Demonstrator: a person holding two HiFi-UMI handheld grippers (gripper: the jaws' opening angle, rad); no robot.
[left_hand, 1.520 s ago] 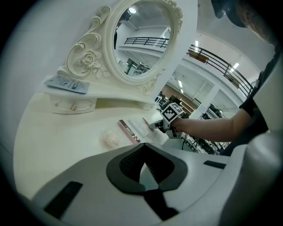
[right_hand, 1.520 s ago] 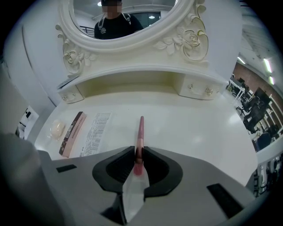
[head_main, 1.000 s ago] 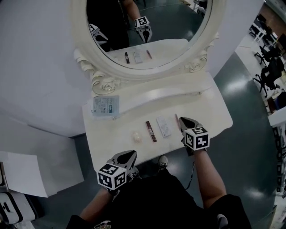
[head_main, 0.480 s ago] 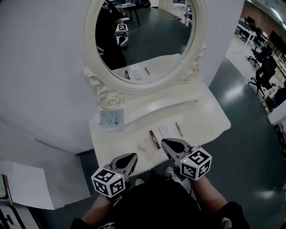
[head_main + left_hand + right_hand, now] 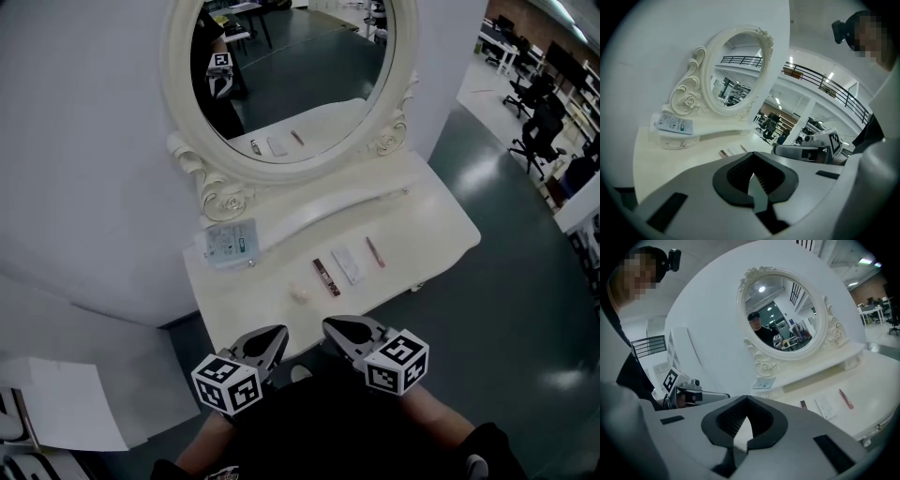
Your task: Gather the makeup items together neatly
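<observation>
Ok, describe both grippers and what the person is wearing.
The left gripper and right gripper match: light grey shells, black ribbed pads inside the pointed jaws, and a white cube with black square markers at the back of each. The person wears a black top.

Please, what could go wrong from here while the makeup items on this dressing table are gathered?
1. The small pale round item lies nearest the front edge of the table; a careless push might send it off.
2. The pink pencil is thin and lies flat; it may be hard to grasp cleanly.
3. The packet sits apart on the raised shelf; reaching there might bump the mirror.
</observation>
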